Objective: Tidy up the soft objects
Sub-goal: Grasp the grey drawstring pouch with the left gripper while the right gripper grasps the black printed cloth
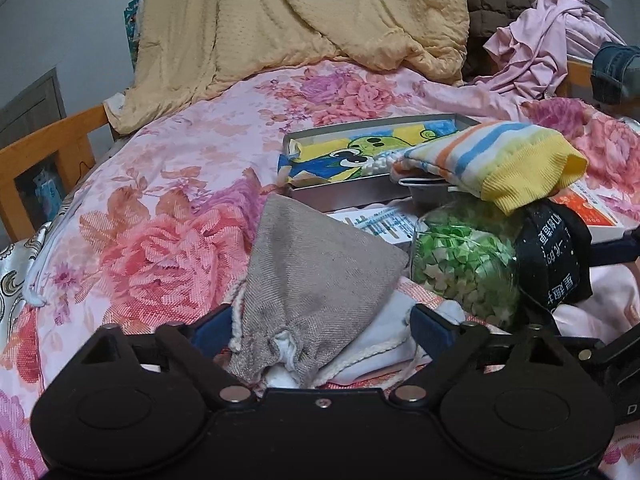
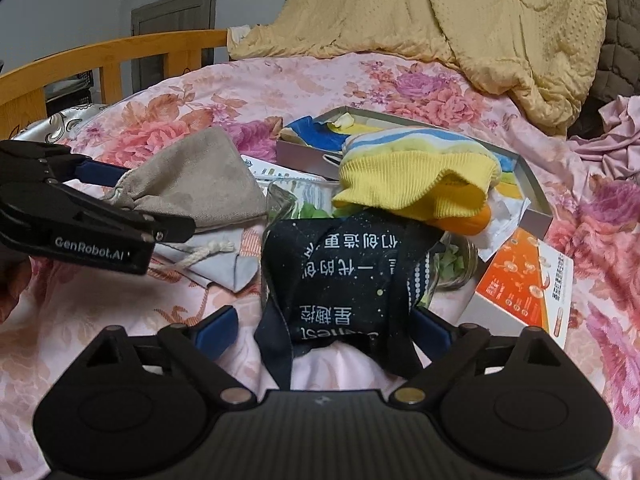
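Observation:
A grey drawstring pouch [image 1: 316, 280] lies on the floral bedspread. Its gathered neck sits between the fingers of my left gripper [image 1: 320, 326], which is open around it, pads apart from the cloth. In the right wrist view the same pouch [image 2: 200, 176] and the left gripper [image 2: 160, 198] appear at the left. My right gripper [image 2: 324, 326] is open around a black fabric bag with white characters [image 2: 340, 272], which leans on a glass jar of green paper stars [image 2: 452, 264]. A striped sock with a yellow cuff [image 2: 416, 176] rests on top.
A metal tin [image 2: 536, 184] with a cartoon cloth lies behind the pile. An orange box [image 2: 524, 284] sits at the right. A pale pouch [image 2: 224, 268] lies under the grey one. A yellow quilt [image 1: 300, 20], pink clothes [image 1: 548, 40] and a wooden bed rail [image 2: 112, 52] border the bed.

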{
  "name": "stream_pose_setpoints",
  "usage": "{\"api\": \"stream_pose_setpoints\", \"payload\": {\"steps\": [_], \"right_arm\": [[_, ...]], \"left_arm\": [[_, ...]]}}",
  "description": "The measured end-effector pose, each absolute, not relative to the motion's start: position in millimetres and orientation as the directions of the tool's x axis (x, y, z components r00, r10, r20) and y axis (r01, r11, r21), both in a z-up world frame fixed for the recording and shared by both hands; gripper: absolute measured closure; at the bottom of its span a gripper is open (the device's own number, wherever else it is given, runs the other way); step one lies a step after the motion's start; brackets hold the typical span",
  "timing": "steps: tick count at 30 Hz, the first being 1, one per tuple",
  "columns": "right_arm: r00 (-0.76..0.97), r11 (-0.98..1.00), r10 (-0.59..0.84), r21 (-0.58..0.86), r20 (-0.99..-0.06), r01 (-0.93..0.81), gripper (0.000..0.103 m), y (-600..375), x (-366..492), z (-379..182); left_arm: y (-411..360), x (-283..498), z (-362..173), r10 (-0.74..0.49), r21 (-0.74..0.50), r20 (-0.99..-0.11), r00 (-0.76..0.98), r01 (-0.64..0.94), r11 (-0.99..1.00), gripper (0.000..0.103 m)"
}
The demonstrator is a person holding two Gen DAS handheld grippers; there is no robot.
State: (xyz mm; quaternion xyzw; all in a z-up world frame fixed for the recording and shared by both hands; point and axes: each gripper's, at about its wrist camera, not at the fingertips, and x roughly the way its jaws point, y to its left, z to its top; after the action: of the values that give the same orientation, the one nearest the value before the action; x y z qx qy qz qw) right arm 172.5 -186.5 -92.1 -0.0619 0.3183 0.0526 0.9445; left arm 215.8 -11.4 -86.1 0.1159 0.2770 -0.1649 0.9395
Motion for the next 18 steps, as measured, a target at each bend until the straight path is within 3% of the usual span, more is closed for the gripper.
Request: {"api": "stream_pose_setpoints", "payload": {"steps": [4,12,18], "right_arm": [[0.783,0.987,0.074,-0.068,-0.618,-0.147,0.011,-186,173,-93],[0.77,0.986,0.093,-0.049,-0.631,-0.16,0.014,-185,175,-95],[0.757,0.987,0.095,-0.04,-0.646,-0.157,0.025,-182,177,-100]], "left_arm": [[-9,223,-85,-0.244,0.105,-0.58,0.777,0.368,0.924,0.023],[-17,225,-89,-0.202,0.173,-0.625,0.754,0.387,0.906,0.027],[-24,225,-91,-0.144,0.222,-0.643,0.752,0.363,0.905,0.038]]}}
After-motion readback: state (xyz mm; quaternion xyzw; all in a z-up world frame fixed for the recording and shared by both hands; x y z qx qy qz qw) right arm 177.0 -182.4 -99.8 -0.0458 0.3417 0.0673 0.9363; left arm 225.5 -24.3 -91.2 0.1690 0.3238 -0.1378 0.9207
